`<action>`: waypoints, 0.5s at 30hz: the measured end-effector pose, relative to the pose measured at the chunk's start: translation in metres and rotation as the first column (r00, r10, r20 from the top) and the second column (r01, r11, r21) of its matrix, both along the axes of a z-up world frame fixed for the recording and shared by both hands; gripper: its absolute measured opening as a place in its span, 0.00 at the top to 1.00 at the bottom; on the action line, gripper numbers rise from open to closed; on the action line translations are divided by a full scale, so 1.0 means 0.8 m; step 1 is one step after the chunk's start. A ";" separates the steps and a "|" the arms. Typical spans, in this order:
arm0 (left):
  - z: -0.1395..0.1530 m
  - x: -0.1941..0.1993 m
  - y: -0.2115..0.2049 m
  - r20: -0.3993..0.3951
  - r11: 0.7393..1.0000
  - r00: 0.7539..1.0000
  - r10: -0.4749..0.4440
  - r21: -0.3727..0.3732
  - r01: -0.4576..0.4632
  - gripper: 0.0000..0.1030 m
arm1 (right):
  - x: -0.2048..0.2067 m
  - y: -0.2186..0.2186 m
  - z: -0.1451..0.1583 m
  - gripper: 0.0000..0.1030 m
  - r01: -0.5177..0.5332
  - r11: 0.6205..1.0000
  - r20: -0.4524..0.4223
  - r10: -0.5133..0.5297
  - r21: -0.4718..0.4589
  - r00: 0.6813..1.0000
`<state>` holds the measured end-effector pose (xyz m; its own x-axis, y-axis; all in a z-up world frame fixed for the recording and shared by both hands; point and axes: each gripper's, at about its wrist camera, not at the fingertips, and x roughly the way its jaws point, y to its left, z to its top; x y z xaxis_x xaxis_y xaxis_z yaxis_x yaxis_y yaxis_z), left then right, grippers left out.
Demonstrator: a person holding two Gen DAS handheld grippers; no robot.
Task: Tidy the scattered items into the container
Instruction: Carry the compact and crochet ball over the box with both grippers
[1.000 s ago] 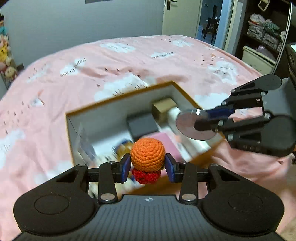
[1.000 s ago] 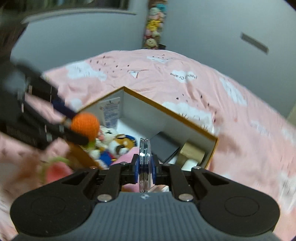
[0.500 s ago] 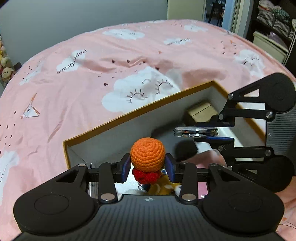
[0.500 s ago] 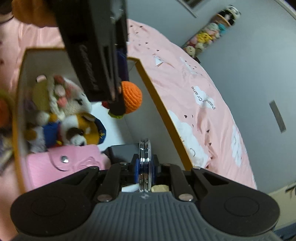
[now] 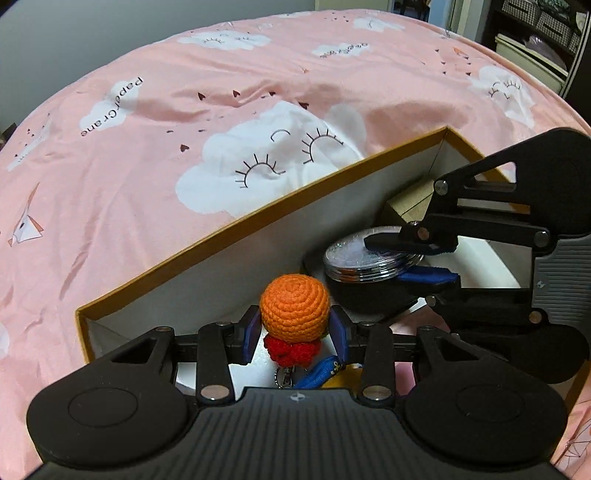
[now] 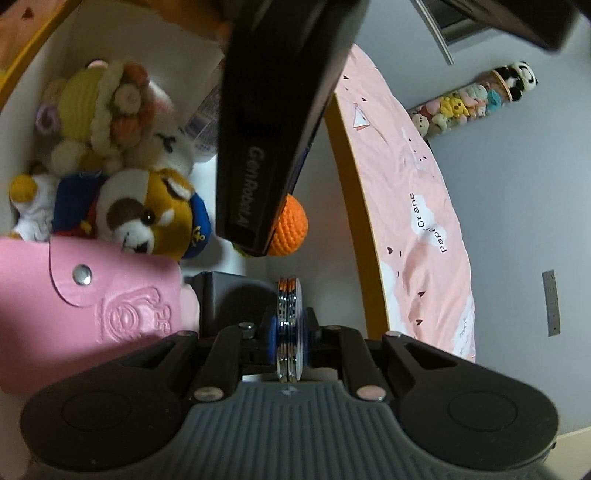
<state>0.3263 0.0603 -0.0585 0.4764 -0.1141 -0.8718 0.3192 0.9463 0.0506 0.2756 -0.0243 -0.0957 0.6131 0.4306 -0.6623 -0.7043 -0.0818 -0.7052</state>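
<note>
While both loads hang inside the box [image 5: 221,236], a clash threatens.
Left gripper [image 5: 294,334] clamps the crochet ball [image 5: 294,308], right gripper [image 6: 290,332] pinches the round compact [image 6: 289,314]; crowded together, either could knock the other's load loose.

We see a bed under a pink cloud-print cover [image 5: 229,122] | grey wall [image 6: 524,192] behind it | tall column of small plush toys [image 6: 476,99] against that wall | dark shelving with baskets [image 5: 543,26] at far right

Light: dim, warm indoor.
Shadow: deep inside the white, orange-rimmed cardboard box [image 5: 236,258].
Distortion: strong fisheye bending at edges.
Focus: sharp, no blur.
</note>
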 end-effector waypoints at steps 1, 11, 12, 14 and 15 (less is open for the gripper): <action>-0.003 0.002 0.000 -0.003 1.000 1.000 0.002 0.001 -0.002 0.56 | 0.000 0.000 0.000 0.83 -0.002 1.000 -0.007 0.001 -0.005 1.000; -0.021 0.017 0.001 -0.026 0.999 0.999 0.038 -0.003 -0.038 0.56 | 0.009 -0.008 0.009 0.68 0.051 0.999 -0.122 -0.050 0.009 0.991; -0.023 0.019 0.002 -0.033 0.999 0.999 0.042 -0.013 -0.042 0.56 | 0.011 -0.009 0.011 0.66 0.061 0.998 -0.137 -0.059 0.015 0.989; -0.025 0.022 0.005 -0.047 0.998 0.997 0.054 -0.035 -0.055 0.55 | 0.015 -0.010 0.017 0.65 0.085 0.996 -0.178 -0.079 0.025 0.981; -0.026 0.023 0.005 -0.052 0.997 0.997 0.058 -0.042 -0.060 0.55 | 0.017 -0.011 0.019 0.65 0.097 0.995 -0.197 -0.089 0.027 0.976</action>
<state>0.3450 0.0647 -0.0795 0.4389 -0.1252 -0.8898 0.2638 0.9646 -0.0056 0.2889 -0.0329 -0.0804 0.5122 0.4040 -0.7579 -0.8319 0.0139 -0.5548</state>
